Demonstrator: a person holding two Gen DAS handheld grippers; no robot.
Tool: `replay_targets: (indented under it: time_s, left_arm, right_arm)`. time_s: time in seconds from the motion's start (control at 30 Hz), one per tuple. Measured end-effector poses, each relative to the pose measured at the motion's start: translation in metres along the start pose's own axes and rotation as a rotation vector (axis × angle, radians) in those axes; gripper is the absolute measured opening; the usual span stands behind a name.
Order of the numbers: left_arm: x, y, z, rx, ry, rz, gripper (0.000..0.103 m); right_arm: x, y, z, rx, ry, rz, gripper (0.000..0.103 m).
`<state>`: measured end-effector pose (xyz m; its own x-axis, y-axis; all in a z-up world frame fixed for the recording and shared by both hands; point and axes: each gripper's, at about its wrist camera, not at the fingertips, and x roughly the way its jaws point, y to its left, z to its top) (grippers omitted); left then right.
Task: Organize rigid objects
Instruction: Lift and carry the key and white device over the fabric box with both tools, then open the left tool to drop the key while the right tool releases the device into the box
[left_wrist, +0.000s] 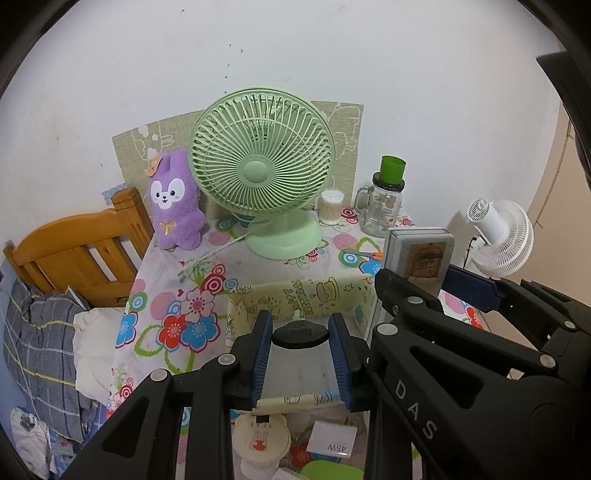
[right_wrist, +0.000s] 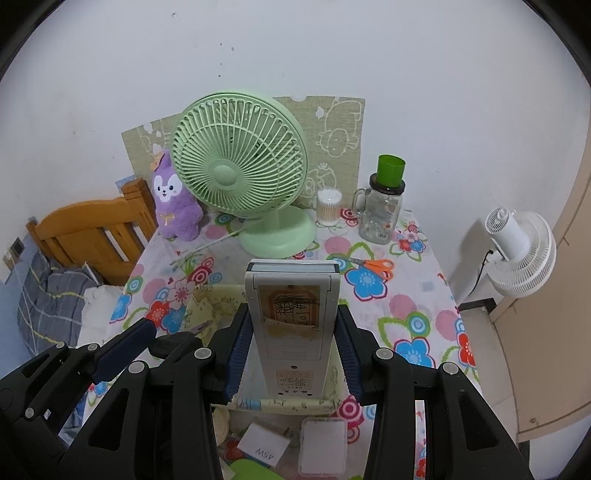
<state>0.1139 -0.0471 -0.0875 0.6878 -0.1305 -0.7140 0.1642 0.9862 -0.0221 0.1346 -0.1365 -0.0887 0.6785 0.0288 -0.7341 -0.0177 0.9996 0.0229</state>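
right gripper (right_wrist: 291, 350) is clamped on a grey flip-style gadget (right_wrist: 291, 314), left gripper (left_wrist: 300, 354) pinching what looks like a black clip (left_wrist: 300, 334), both over the yellow box (left_wrist: 295, 295) on the worktop (right_wrist: 413, 306), so lower them in gently.

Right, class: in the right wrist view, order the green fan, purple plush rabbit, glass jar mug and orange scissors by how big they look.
1. green fan
2. purple plush rabbit
3. glass jar mug, close to the rabbit, so unsure
4. orange scissors
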Motion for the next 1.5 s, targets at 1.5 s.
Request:
replay_targets:
  time_s: [1.5]
  left_arm:
    - [0.123,0.014,-0.040,-0.014,0.179,0.153,0.046]
  right_arm:
    - [0.139,-0.006,-0.036,-0.044,0.233,-0.039,0.054]
